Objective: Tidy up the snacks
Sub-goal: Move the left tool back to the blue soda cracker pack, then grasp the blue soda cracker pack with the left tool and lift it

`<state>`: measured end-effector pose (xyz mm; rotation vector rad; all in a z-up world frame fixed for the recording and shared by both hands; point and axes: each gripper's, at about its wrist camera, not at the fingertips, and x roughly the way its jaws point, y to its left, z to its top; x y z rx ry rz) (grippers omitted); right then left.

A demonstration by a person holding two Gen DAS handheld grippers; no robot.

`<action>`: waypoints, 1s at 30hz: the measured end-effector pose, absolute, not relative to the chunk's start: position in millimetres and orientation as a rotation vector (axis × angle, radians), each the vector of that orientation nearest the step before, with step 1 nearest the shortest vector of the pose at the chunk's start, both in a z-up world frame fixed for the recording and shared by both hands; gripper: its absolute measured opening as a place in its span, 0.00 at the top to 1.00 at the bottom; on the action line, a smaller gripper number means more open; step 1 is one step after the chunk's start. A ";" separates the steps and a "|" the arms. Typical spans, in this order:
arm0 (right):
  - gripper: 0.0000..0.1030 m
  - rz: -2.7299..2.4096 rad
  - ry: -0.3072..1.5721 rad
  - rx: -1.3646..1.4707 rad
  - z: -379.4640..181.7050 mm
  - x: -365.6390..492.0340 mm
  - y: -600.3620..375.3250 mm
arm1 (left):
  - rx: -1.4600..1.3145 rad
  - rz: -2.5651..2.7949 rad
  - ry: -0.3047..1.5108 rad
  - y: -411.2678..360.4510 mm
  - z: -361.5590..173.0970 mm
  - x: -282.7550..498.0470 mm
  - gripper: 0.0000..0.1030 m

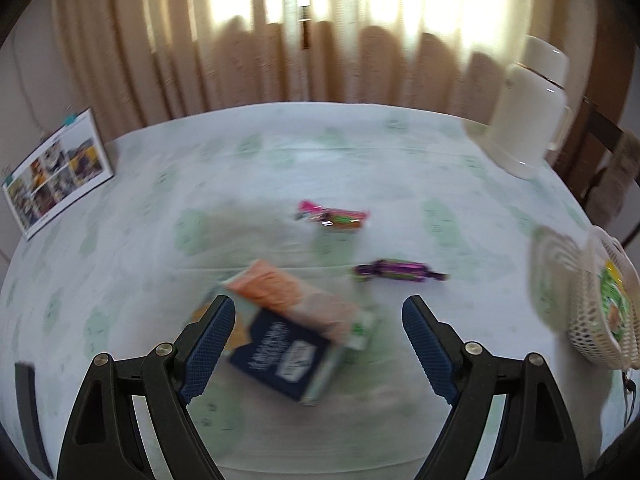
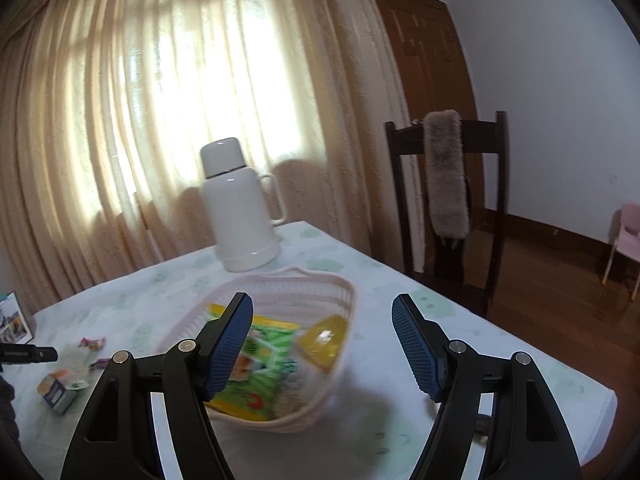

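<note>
Snack sorting partly done; three items appear left on the worktop [image 1: 360,152].

Basket [image 2: 280,284] already holds a green packet [image 2: 260,356] and a yellow one [image 2: 324,338]; snack box [image 1: 288,332], pink candy [image 1: 332,216] and purple candy [image 1: 396,270] lie outside it; left gripper [image 1: 318,316] spread wide above the box, empty; right gripper [image 2: 322,316] open, empty, before the basket.

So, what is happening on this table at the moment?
A person is sorting snacks with two handheld grippers. The left gripper is open above a dark blue and orange snack box lying on the tablecloth, not gripping it. Two wrapped candies, a pink and green one and a purple one, lie loose beyond it. The right gripper is open and empty near the white woven basket, which already holds a green snack packet and a yellow one.
</note>
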<state>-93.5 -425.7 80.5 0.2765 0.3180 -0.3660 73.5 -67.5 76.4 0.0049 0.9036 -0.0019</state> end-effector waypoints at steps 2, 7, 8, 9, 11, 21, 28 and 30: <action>0.29 -0.333 0.325 0.262 83.9 -88.3 -415.9 | -0.010 0.018 0.913 -55.5 72.3 74.4 0.19; 0.29 -0.265 0.342 0.217 87.0 -74.9 -387.6 | -0.037 0.042 0.941 -33.9 61.7 75.3 0.19; 0.29 -0.252 0.347 0.211 87.0 -72.6 -382.7 | -0.040 0.049 0.947 -29.5 59.2 74.7 0.19; 0.29 -0.240 0.352 0.206 87.0 -70.3 -377.8 | -0.042 0.055 0.953 -25.3 56.5 74.0 0.19; 0.29 -0.211 0.362 0.188 86.7 -65.4 -366.2 | -0.044 0.063 0.963 -19.9 52.4 73.3 0.19; 0.29 -0.077 0.413 0.115 76.2 -42.0 -313.5 | -0.054 0.088 1.026 -10.5 27.3 78.3 0.17; 0.29 -0.037 0.428 0.096 69.4 -34.3 -297.0 | -0.067 0.097 1.038 -18.0 24.8 93.2 0.13; 0.29 -0.035 0.428 0.094 68.2 -34.1 -296.3 | -0.071 0.110 1.043 -20.4 23.6 98.2 0.11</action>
